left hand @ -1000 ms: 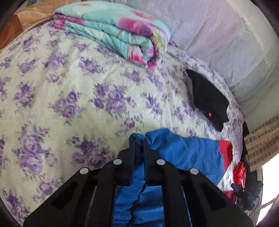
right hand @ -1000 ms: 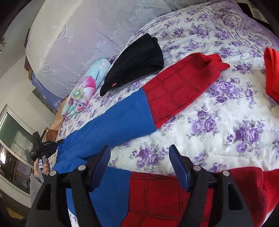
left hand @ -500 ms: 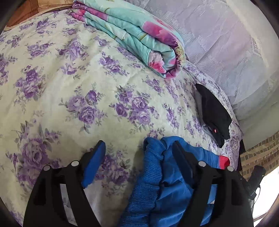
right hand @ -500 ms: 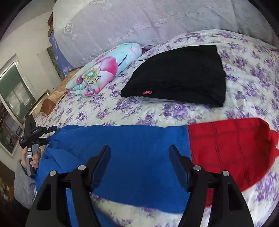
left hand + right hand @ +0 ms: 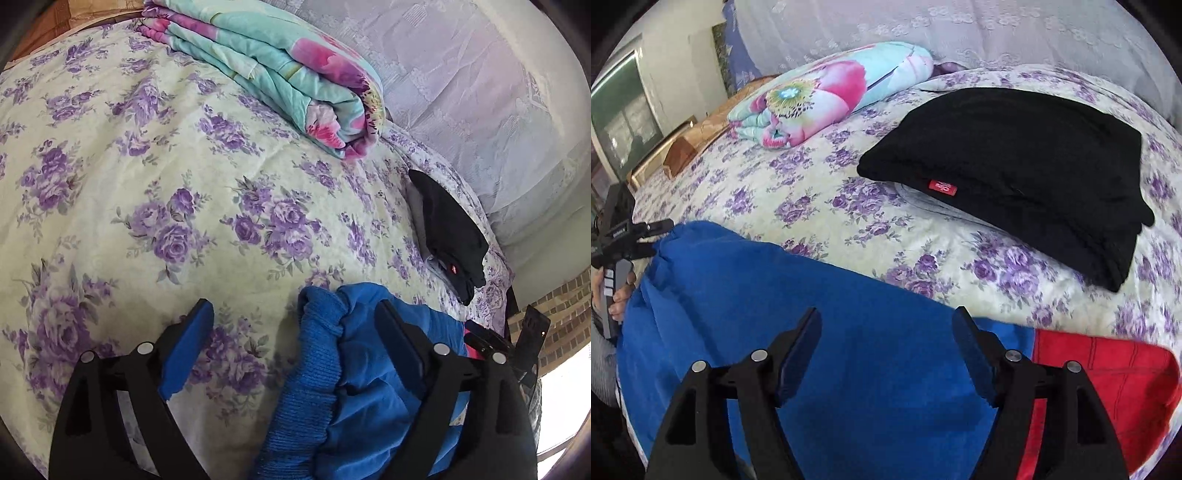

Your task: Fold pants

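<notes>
Blue pants with red lower legs lie on the flowered bedsheet point(image 5: 147, 184). In the left wrist view the bunched ribbed waistband point(image 5: 314, 362) lies loose between the fingers of my left gripper point(image 5: 291, 306), whose jaws are opening; the cloth rests against the right finger and is not pinched. In the right wrist view my right gripper point(image 5: 886, 314) hovers over the flat blue leg point(image 5: 757, 295), left of the red cuff point(image 5: 1108, 376). Its jaws are opening too, with nothing gripped between them.
A folded black garment point(image 5: 1015, 155) lies on the bed just beyond the blue leg. A folded floral quilt point(image 5: 280, 74) sits farther back by a white lace cover point(image 5: 461, 92). A person's hand point(image 5: 617, 291) holds the other gripper at the far left.
My left gripper has opened and let go of the blue waistband, which now lies loose. My right gripper has swept along the leg from the red part to the blue part and rolled.
</notes>
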`<state>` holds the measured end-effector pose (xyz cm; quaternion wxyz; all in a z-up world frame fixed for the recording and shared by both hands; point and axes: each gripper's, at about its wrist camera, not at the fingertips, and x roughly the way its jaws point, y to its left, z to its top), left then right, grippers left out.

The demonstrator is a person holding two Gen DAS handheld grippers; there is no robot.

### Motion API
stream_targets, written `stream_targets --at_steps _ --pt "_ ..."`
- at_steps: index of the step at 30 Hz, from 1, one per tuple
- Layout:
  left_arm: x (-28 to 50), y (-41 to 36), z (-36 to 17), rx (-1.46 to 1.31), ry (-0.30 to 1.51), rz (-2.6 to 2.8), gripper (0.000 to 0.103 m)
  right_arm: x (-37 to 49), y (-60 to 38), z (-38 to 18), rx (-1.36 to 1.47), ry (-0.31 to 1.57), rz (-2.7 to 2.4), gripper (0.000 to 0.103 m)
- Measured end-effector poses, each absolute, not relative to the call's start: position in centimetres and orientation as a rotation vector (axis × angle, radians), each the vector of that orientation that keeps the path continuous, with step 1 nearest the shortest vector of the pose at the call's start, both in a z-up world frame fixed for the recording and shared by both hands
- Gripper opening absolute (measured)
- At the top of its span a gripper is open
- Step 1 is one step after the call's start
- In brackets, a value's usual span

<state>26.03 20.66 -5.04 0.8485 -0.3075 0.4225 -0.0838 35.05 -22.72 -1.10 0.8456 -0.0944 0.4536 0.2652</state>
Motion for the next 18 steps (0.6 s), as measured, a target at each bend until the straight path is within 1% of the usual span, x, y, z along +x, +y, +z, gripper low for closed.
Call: stream_targets --at_steps 3,7,9,10,11,12,13,14,15,18 --pt "26.0 20.9 -5.1 -0.659 0.889 -0.185 0.086 36.2 -21.4 -1.5 -0.349 0.938 0.597 0.073" --pt "26.3 20.9 -5.1 -0.654 0.897 -0.205 0.086 37.0 -20.8 -3.1 -0.448 0.966 0.673 0.072" --pt "26.5 20.8 -5.1 -0.651 0.899 -0.222 0.086 37.0 -20.7 -3.7 -0.475 0.958 0.718 0.065" --pt "26.7 20.8 -5.1 -0.652 0.899 -0.231 0.085 37.0 -20.8 -4.0 -0.471 0.962 0.746 0.059" --pt "26.8 20.8 -5.1 -0.652 0.900 -0.237 0.082 37.0 -20.9 -4.2 -0.463 0.964 0.760 0.048" --pt "26.9 20.8 -5.1 -0.649 0.901 -0.244 0.068 37.0 -21.1 -4.2 -0.450 0.963 0.767 0.042" --pt "27.0 20.7 -5.2 -0.649 0.907 -0.254 0.045 36.7 -21.1 -4.2 -0.442 0.959 0.769 0.031" --pt "27.2 20.7 -5.4 -0.658 0.917 -0.278 0.035 36.5 -21.1 -4.0 -0.443 0.955 0.767 0.019" --pt "27.4 20.6 -5.6 -0.671 0.925 -0.307 0.023 36.2 -21.1 -3.8 -0.442 0.948 0.760 0.011" --pt "27.3 20.4 -5.3 -0.655 0.911 -0.301 0.021 34.9 -21.5 -2.6 -0.406 0.913 0.732 0.008"
